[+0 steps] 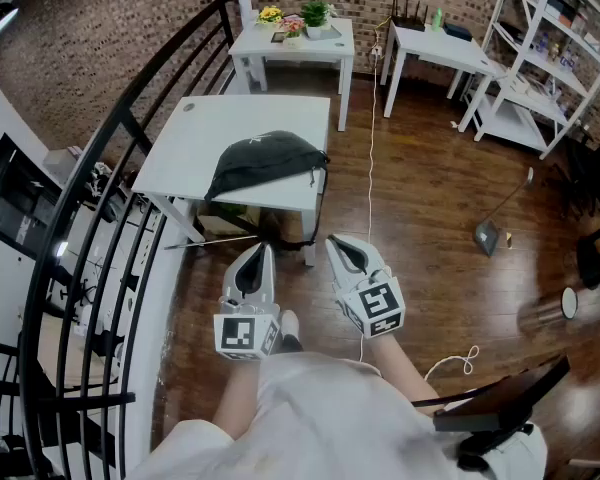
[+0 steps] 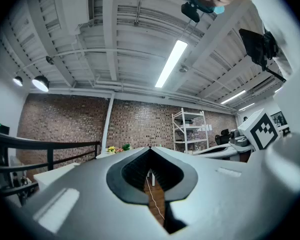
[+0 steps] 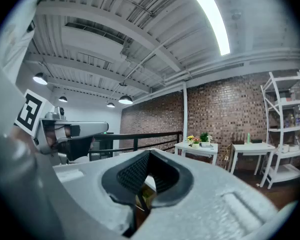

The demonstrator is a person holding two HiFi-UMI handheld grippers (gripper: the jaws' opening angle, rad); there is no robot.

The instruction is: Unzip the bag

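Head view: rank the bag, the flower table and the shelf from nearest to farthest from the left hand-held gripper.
1. Bag: straight ahead of the left hand-held gripper, nearest.
2. Flower table: beyond the bag, at top centre.
3. Shelf: far off at the upper right, farthest.

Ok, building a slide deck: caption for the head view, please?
Left tongs and right tongs, shut and empty, poised short of the black bag on the white table.
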